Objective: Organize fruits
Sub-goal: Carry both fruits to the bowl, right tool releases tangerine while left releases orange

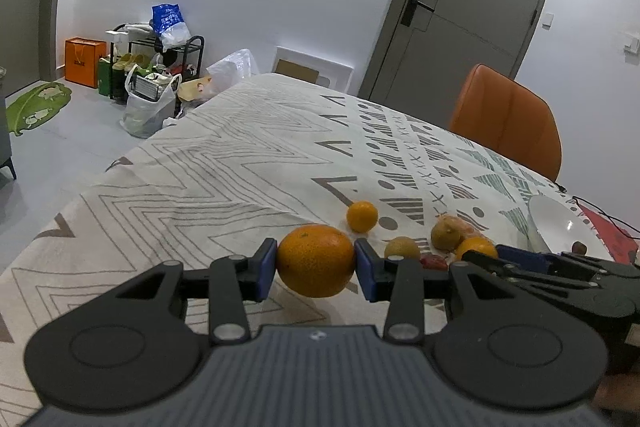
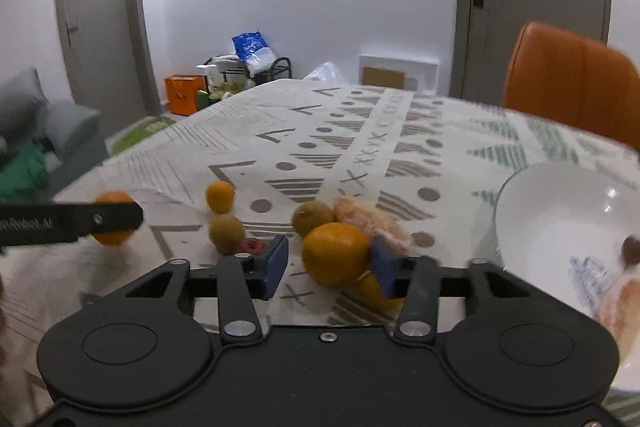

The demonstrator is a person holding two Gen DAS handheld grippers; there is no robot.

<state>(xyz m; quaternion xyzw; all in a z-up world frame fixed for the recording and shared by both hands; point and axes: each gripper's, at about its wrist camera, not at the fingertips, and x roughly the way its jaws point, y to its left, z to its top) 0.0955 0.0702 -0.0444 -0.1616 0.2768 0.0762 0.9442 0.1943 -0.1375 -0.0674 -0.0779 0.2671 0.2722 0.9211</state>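
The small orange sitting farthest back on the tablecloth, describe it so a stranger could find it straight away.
On the patterned tablecloth, find the fruit cluster left of the white bowl. The small orange sits alone at the cluster's far edge, brighter than the brownish-green fruits nearby and touched by no fingers.

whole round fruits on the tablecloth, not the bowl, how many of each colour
orange: 3
green-brown: 2
total: 5
half-hidden yellow piece: unclear, not counted
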